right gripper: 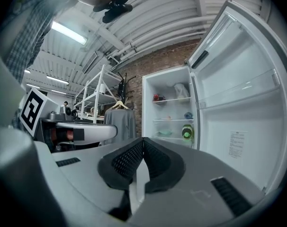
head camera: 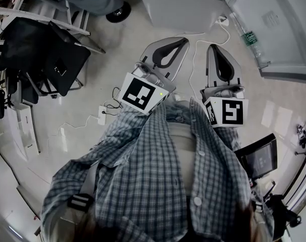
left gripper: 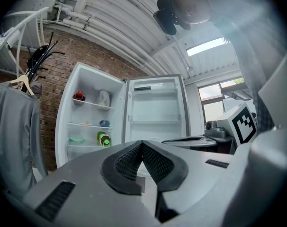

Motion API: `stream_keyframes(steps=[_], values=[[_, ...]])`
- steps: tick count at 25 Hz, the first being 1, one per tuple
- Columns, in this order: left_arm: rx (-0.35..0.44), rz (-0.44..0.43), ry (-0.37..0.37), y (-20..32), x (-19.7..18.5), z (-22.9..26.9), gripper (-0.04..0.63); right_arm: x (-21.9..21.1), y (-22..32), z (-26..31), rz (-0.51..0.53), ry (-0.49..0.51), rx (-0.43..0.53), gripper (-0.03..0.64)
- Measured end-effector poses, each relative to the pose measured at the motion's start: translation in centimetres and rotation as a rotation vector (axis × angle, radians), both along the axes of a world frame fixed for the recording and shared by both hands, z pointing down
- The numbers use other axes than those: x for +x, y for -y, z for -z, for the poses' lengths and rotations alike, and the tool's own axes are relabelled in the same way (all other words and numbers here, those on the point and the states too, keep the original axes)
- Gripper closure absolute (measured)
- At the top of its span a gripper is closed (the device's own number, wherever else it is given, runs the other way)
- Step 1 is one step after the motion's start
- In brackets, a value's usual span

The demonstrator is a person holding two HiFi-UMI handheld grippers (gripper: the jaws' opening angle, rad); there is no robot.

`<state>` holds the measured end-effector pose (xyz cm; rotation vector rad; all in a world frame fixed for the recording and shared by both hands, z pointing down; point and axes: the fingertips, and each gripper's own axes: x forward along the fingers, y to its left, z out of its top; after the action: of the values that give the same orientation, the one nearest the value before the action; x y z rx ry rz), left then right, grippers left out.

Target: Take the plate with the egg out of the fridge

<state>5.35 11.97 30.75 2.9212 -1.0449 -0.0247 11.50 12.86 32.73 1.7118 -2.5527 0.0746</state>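
Left tool (left gripper: pixel 142 144), right tool (right gripper: pixel 143 141) — both clamped shut, empty. Fridge (left gripper: pixel 94 115) open, well apart. Risk: plate tilted on withdrawal — egg rolls off; neither identifiable yet.

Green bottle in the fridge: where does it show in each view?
Head view: not in it.
Left gripper view: green bottle left of centre, on a lower shelf.
Right gripper view: right of centre, beside the door's hinge edge.
Shared landmark: the open fridge door.

i count two grey two-jaw grippers of mine, the left gripper (left gripper: pixel 142 144) and the right gripper (right gripper: pixel 143 140) — one white open fridge (left gripper: pixel 89 82), one green bottle (left gripper: pixel 103 139), one grey hanging jacket (left gripper: pixel 13 131).
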Motion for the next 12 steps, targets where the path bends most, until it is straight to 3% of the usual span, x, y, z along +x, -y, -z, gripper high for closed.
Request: stream_keyframes(steps=[12], values=[[-0.023, -0.016, -0.012, 6.8, -0.9, -0.4, 0.589, -1.2, 6.5, -0.2, -0.015, -0.016, -0.015, 0.611]])
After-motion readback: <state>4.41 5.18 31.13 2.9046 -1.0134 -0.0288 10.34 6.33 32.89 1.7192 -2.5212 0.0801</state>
